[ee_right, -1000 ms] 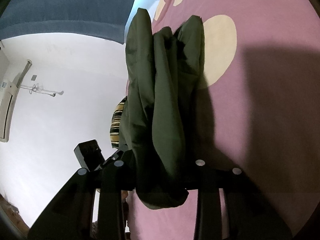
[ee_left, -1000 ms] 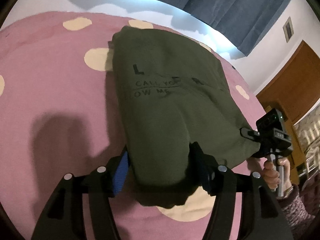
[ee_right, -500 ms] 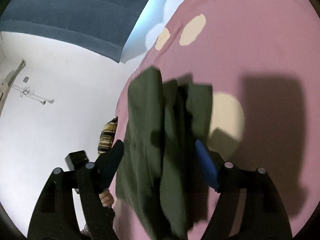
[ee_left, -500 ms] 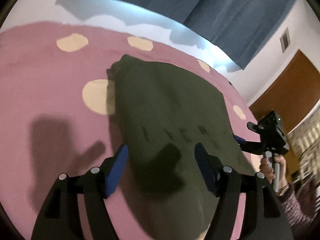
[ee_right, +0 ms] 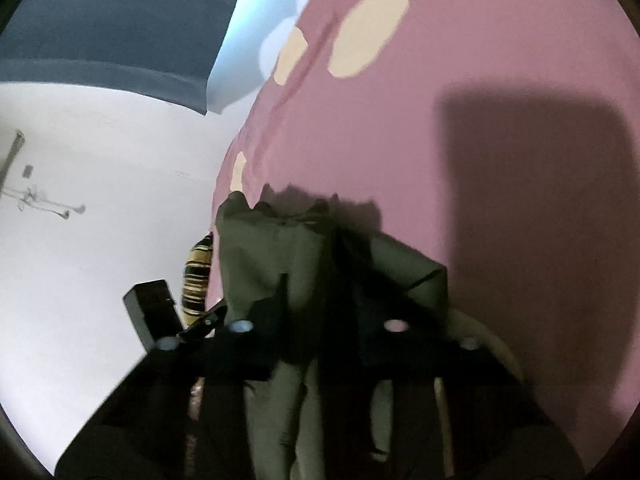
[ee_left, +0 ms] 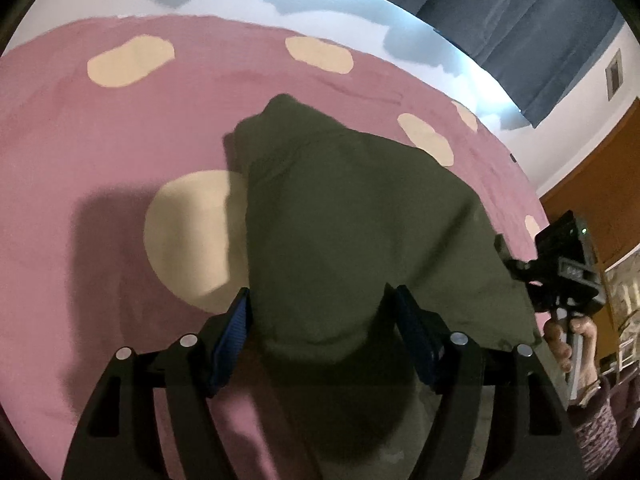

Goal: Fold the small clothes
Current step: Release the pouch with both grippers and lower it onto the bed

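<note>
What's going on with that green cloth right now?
Left claw opening around olive-green folded garment. Right claw closing on it. Pink spotted bedspread unobstructed.

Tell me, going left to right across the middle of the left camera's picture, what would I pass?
Pink bedspread → large cream spot → folded olive-green garment → the other hand-held gripper, held by a hand.

White walls (ee_right: 100,200) — blue curtain (ee_left: 520,20).
</note>
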The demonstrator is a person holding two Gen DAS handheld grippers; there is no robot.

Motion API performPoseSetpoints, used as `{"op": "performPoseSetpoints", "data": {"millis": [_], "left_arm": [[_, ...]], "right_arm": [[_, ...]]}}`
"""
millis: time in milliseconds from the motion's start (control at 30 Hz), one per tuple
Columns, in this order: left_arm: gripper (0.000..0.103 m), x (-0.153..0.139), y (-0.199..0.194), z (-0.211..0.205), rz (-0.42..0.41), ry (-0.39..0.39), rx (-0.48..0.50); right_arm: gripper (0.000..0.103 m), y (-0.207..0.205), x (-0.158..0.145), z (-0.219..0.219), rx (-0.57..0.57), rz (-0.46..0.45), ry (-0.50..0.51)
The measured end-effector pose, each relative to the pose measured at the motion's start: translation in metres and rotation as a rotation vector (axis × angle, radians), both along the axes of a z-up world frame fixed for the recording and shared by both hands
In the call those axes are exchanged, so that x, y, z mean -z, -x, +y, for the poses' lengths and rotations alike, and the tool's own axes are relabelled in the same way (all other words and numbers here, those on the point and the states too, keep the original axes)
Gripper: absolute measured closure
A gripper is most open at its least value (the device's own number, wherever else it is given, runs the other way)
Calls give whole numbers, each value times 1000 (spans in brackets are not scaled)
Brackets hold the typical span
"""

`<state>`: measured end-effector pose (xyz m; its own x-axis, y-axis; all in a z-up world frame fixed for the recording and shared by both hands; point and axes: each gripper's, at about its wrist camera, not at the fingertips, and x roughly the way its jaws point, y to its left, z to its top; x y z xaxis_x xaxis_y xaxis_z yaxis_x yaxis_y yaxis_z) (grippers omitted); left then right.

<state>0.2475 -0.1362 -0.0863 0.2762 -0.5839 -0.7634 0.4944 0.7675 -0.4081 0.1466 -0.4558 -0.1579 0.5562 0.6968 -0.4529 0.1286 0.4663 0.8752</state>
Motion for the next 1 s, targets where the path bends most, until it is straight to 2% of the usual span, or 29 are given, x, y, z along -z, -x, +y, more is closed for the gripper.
{"op": "performPoseSetpoints", "data": {"millis": [133,200,333,400,500,567,667,733,800,933,1000], "left_arm": [[30,3,-1,4,17,38,-12],[29,1,0,6,20,52,-18],[27,-6,10,20,26,64,-44],[26,-12,21,32,-6,49,-63],[25,-22,43,49,-65,18,-111],[24,-30,62,60,-122,-37,-168],[23,-38,89,70,-215,-152,-246],[20,-43,113,76,-272,-201,-285],[18,-47,134,83,-300,-221,-318],[17,-52,170,92,-325,-210,-362],[17,-54,185,93,-330,-212,-377]], "right_arm": [[81,0,4,-2,9,-8,-27],[80,4,6,-7,25,-16,-75],[74,20,5,-20,103,-23,-96],[70,32,4,-29,150,-15,-88],[55,56,-5,-37,214,-18,-48],[38,75,-12,-38,242,-23,-3],[20,100,-26,-32,262,-35,90],[13,119,-34,-27,272,-36,159],[11,142,-40,-20,285,-31,240],[9,189,-47,-6,313,-2,418],[8,210,-53,7,320,1,553]]}}
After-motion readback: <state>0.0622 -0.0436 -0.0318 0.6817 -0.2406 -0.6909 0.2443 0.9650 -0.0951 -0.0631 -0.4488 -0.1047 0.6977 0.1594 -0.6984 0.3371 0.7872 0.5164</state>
